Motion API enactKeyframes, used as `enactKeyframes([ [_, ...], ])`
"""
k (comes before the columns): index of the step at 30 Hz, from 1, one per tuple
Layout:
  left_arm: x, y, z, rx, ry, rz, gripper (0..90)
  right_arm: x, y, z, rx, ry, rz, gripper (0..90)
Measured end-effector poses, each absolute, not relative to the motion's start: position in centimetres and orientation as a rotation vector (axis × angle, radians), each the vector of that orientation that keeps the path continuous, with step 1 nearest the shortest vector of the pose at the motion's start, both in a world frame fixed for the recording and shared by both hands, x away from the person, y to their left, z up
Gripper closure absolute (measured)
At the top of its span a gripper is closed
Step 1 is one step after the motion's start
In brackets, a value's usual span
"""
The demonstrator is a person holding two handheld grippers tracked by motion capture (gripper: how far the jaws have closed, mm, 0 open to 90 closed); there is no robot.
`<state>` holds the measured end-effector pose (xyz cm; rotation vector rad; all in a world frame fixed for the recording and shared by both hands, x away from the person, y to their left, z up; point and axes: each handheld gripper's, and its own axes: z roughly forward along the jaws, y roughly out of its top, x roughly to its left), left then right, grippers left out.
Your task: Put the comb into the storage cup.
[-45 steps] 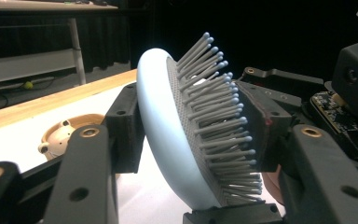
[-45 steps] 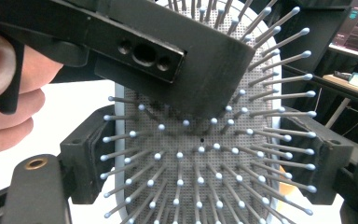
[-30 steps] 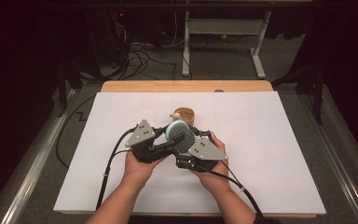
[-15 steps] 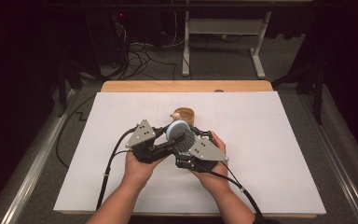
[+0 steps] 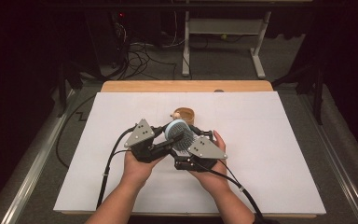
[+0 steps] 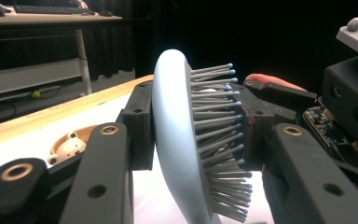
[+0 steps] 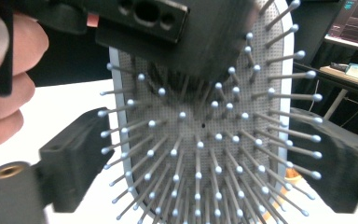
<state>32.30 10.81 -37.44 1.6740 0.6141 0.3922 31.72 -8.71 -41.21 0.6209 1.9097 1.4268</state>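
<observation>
A pale blue hairbrush (image 5: 176, 132) with grey bristles is held up just above the white table between both hands. My left gripper (image 5: 175, 140) is shut on its head. In the left gripper view one pad presses the smooth back of the brush (image 6: 170, 140) and the other pad pushes into the bristle tips. My right gripper (image 5: 189, 141) faces the bristle side. In its own view the brush head (image 7: 200, 140) stands between its jaws, which have just been opening and sit clear of the brush's edges. The left gripper's jaw pushes into the bristles from above.
A small wooden dish (image 5: 185, 114) with a round pale thing in it sits on the white sheet (image 5: 270, 140) just beyond the grippers, also seen as the dish (image 6: 67, 144). A wooden board edge (image 5: 186, 86) runs along the far side. Cables trail toward the person.
Both hands and the brush stay where they were. The right gripper's grey plate has edged slightly to the right.
</observation>
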Motion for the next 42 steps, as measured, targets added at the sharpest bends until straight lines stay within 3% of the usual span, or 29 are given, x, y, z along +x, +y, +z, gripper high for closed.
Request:
enactKeyframes([
  [2, 32.3, 10.9, -37.4, 1.672, 0.615, 0.393, 57.9, 31.8, -8.6, -41.2, 0.632, 1.911, 1.43, 0.3],
  [27, 32.3, 12.1, -36.8, 1.65, 0.625, 0.43, 58.1, 31.9, -9.3, -41.8, 0.648, 1.971, 1.39, 0.2],
  [42, 32.2, 14.0, -36.4, 1.638, 0.642, 0.501, 58.2, 31.3, -12.7, -42.2, 0.725, 1.97, 1.385, 0.2],
])
